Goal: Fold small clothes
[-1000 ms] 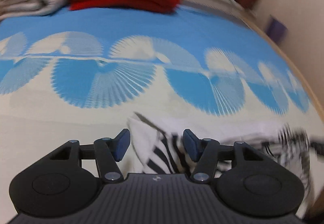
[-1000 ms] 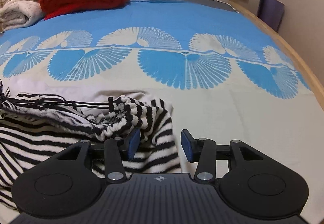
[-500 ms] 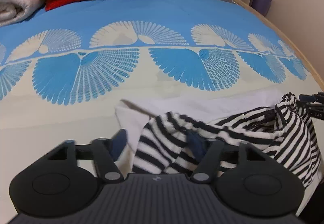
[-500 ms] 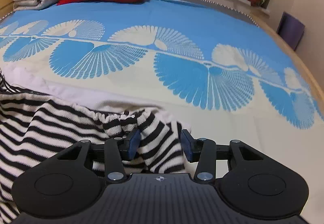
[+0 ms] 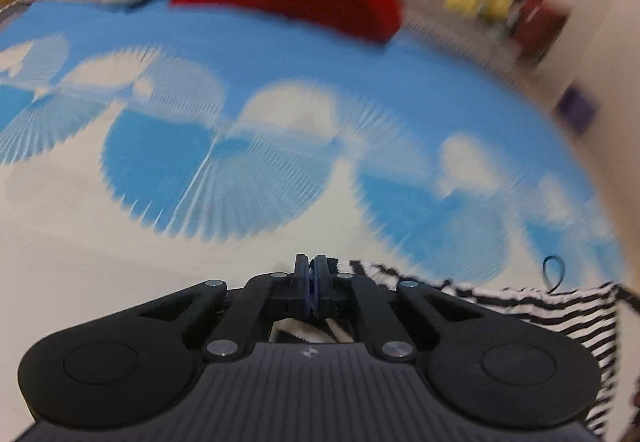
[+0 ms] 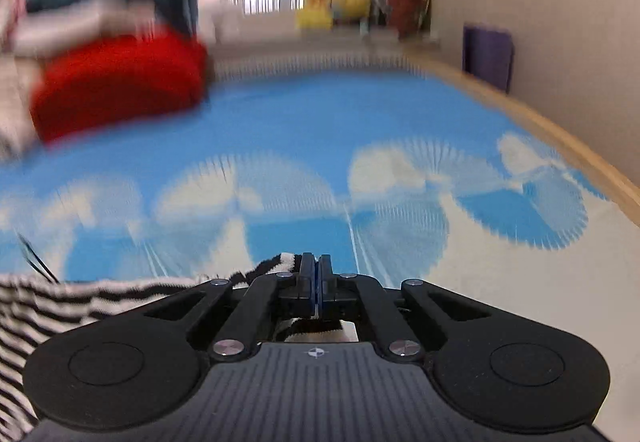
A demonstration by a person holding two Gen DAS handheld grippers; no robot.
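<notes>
Striped garment [image 5: 520,306] is pinched at two edges by the left gripper [image 5: 311,284] and right gripper [image 6: 316,282] (jaws just closed), stretched above the bedspread [image 5: 280,54], no fold yet laid.

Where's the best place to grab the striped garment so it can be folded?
Grip the striped garment at its two top corners, coming down from above. That is where the left gripper and right gripper are pinched now, and the edge stretches taut between them, so the cloth probably hangs flat for a clean fold.

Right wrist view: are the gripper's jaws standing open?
No: the right gripper is shut on the striped cloth.
</notes>
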